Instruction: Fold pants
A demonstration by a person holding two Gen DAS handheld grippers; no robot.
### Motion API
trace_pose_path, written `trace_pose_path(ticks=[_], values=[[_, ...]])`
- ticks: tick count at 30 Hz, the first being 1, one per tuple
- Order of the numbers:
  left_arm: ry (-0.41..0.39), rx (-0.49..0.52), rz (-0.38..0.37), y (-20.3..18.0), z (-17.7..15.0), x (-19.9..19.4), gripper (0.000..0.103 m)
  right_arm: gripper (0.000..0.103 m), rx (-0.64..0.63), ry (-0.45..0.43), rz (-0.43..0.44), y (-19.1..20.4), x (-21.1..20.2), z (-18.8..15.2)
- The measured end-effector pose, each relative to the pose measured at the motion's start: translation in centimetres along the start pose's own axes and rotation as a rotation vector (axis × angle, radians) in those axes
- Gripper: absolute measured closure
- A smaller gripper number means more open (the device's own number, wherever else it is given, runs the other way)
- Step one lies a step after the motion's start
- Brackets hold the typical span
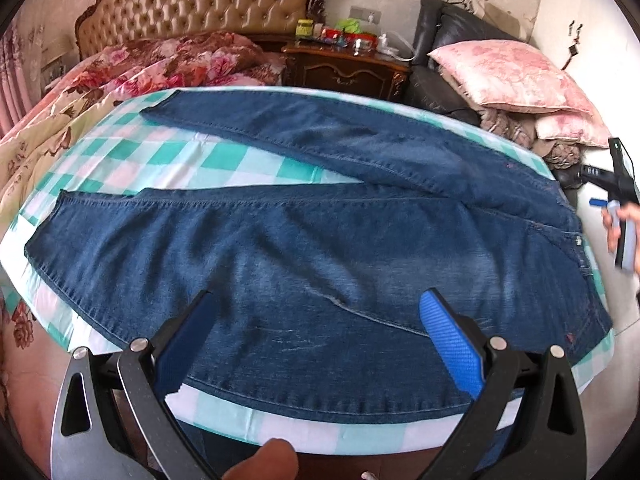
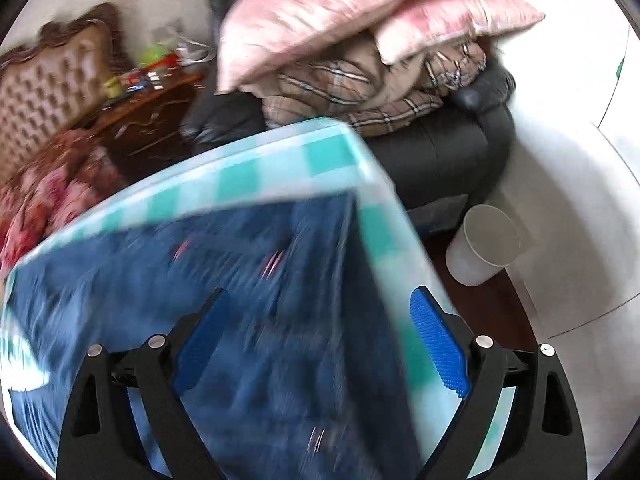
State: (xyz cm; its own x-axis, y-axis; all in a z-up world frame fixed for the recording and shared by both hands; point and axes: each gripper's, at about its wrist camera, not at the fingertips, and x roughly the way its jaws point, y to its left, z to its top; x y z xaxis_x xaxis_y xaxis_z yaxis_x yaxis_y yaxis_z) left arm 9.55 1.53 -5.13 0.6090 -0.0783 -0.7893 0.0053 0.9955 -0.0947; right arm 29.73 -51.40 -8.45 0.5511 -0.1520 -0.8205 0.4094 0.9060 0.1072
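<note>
Blue jeans [image 1: 320, 220] lie flat on a table covered with a green-and-white checked cloth [image 1: 180, 160]. The two legs splay apart toward the left and the waist is at the right. My left gripper [image 1: 320, 300] hovers open over the near leg's thigh, with nothing between its blue pads [image 1: 448, 344]. In the blurred right wrist view, my right gripper [image 2: 320, 320] stands open above the waist end of the jeans [image 2: 240, 280], close to the table's corner [image 2: 360, 152]. A hand [image 1: 612, 232] carries that gripper at the right edge of the left wrist view.
A bed with a floral quilt [image 1: 160, 64] and tufted headboard [image 1: 200, 4] lies beyond the table, beside a dark nightstand [image 1: 344, 68]. A black armchair [image 2: 440, 152] stacked with pink pillows [image 1: 508, 76] stands at the right. A white cup-shaped bin [image 2: 484, 244] sits on the floor.
</note>
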Motion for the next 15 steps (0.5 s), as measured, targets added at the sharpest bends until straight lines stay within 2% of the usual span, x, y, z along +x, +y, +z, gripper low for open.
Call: trace_pose_path(ticks=[4,7,9,11,14,15], values=[[0.026,-0.018,0.046,1.1,0.3,1.3,0.002,0.015,0.003,0.082,-0.025,-0.4,5.0,3.3],[0.035,-0.029,0.066,2.1,0.6,1.8,0.001,0.022,-0.016,0.104,-0.04,-0.2,6.7,4.0],[0.036,-0.035,0.082,2.7,0.7,2.0,0.001,0.042,-0.046,0.149,-0.039,0.2,8.2,4.1],[0.037,-0.044,0.097,3.3,0.9,2.2,0.001,0.049,-0.066,0.152,-0.024,0.6,8.8,3.9],[0.042,-0.056,0.111,4.0,0.9,2.3,0.001,0.052,-0.073,0.146,-0.009,0.6,9.2,4.4],[0.044,-0.058,0.112,4.1,0.8,2.3,0.001,0.061,-0.076,0.142,0.006,0.7,9.2,4.5]])
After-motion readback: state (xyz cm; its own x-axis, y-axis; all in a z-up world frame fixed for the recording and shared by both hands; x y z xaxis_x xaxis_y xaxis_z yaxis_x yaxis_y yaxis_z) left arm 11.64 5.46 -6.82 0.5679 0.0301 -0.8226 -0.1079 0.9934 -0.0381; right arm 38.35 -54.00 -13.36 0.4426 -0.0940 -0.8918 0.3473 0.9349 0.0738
